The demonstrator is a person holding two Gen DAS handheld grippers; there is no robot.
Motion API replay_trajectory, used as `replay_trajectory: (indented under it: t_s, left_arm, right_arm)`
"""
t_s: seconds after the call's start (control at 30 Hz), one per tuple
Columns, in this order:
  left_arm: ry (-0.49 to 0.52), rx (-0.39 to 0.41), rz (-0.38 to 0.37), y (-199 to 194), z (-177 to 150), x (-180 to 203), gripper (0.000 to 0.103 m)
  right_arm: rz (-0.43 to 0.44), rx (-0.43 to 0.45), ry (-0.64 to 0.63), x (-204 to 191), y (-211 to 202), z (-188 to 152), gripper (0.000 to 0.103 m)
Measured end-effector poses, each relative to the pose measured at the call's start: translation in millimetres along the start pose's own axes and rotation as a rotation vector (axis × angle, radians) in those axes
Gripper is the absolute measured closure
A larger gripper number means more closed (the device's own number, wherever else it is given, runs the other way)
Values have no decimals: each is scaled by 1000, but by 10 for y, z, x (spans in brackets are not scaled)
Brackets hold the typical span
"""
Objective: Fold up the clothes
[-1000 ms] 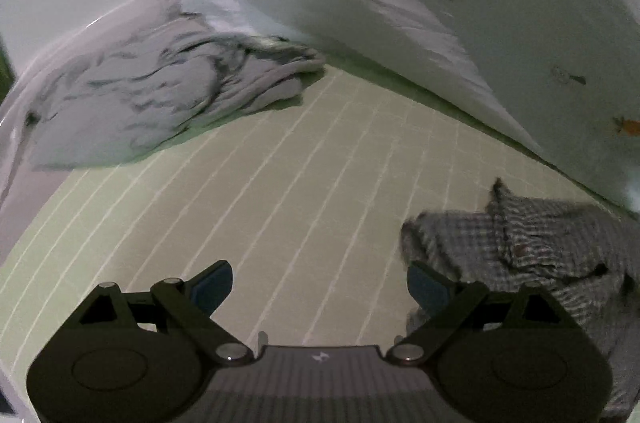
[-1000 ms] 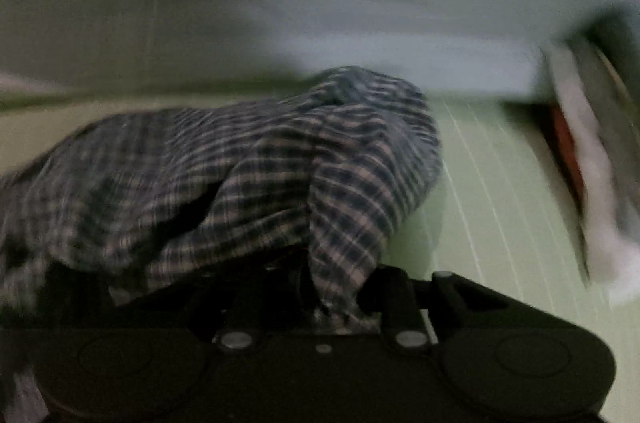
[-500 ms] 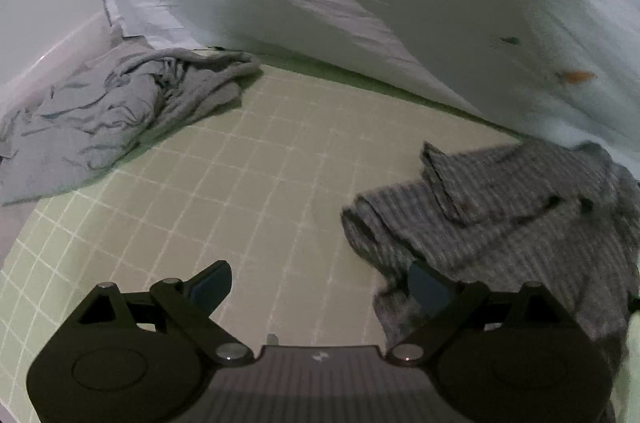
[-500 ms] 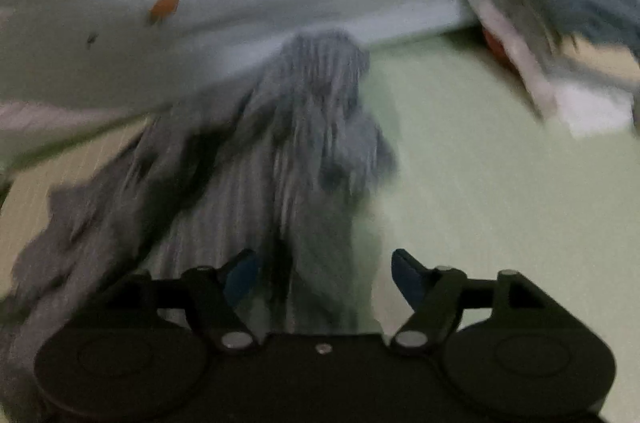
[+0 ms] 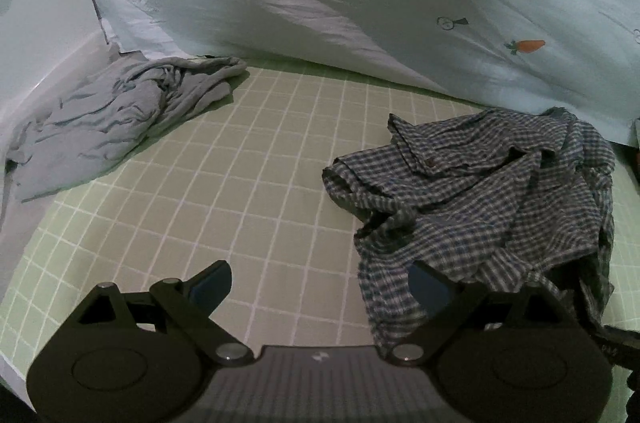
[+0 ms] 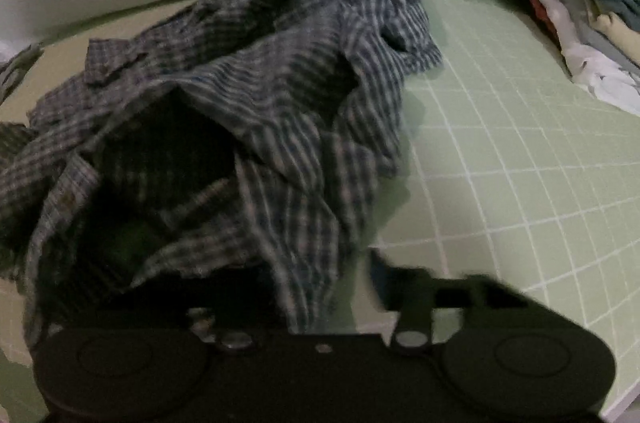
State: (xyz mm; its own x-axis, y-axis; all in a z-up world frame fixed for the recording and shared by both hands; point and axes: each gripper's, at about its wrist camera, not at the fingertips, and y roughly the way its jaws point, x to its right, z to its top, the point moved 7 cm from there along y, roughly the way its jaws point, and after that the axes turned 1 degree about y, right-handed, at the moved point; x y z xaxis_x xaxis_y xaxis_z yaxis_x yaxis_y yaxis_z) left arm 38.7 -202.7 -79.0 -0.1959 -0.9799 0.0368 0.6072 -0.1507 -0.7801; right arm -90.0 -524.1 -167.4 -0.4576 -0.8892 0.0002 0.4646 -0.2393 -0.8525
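Right gripper [image 6: 316, 287]: jaws closing at this moment. A fold of the checked shirt [image 6: 248, 111] hangs down between them. The right finger [image 6: 394, 283] shows, blurred, beside that fold; the left one is covered by cloth. Cannot tell whether the pads press on the fabric yet.

Left gripper [image 5: 320, 283]: jaws wide apart, nothing between them. Left finger [image 5: 210, 285] stands over bare mat; right finger [image 5: 430, 287] stands in front of the near edge of the shirt [image 5: 480, 191]. Contact there cannot be judged.

Checked shirt: dark blue and white plaid, crumpled in a heap on the green mat [image 5: 248, 183], not spread flat. In the left wrist view it lies to the right of the gripper; in the right wrist view it fills the left and middle, with one sleeve opening facing up at the far side.

Mat: pale green with a white grid; bare ground [image 6: 520, 163] to the right of the shirt.

Grey garment [image 5: 120, 119]: crumpled at the far left of the mat, well apart from the shirt.

Folded stack [image 6: 584, 15]: clothes piled at the far right edge of the mat.

Sheet [image 5: 360, 3]: pale blue, printed with small carrots, rising behind the mat.
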Motion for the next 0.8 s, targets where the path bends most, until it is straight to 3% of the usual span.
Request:
replay_trajectory:
  t_s: [0.03, 0.07, 0.27, 0.5, 0.6, 0.7, 0.77, 0.8]
  left_arm:
    - [-3, 0, 0, -9, -8, 27, 8]
    - [-5, 0, -1, -11, -13, 59, 8]
    - [6, 8, -12, 8, 23, 308, 8]
    - [23, 22, -16, 197, 281, 593, 8]
    - [27, 42, -10, 348, 472, 720, 8]
    - [-4, 27, -7, 596, 652, 812, 8]
    - [-17, 8, -13, 769, 760, 885, 8]
    - [-14, -1, -21, 849, 804, 923, 8]
  right_arm:
    - [4, 5, 3, 67, -14, -3, 92]
    - [8, 10, 7, 134, -28, -5, 99]
    - [-144, 76, 84, 1015, -32, 237, 101]
    - [-377, 266, 221, 2433, -195, 1091, 100]
    - [-405, 306, 294, 2753, -158, 1334, 100]
    - [-404, 255, 301, 2736, 100, 1409, 91]
    - [-402, 221, 303, 2682, 266, 1434, 67]
    - [-402, 212, 305, 2633, 321, 1422, 63]
